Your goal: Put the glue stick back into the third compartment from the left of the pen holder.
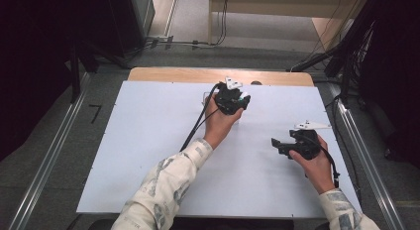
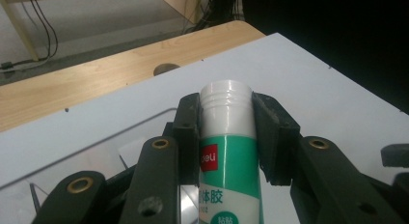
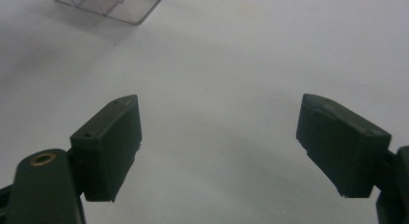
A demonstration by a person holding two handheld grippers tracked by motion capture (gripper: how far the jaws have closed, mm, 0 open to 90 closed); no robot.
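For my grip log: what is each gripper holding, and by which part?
Left gripper clamps a glue stick just below its white cap end. Right gripper is open, holding nothing.

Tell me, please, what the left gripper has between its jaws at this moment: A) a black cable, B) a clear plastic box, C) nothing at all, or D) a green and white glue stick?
D: in the left gripper view the left gripper has both jaws pressed against the sides of a green and white glue stick, whose white ribbed top rises between them.
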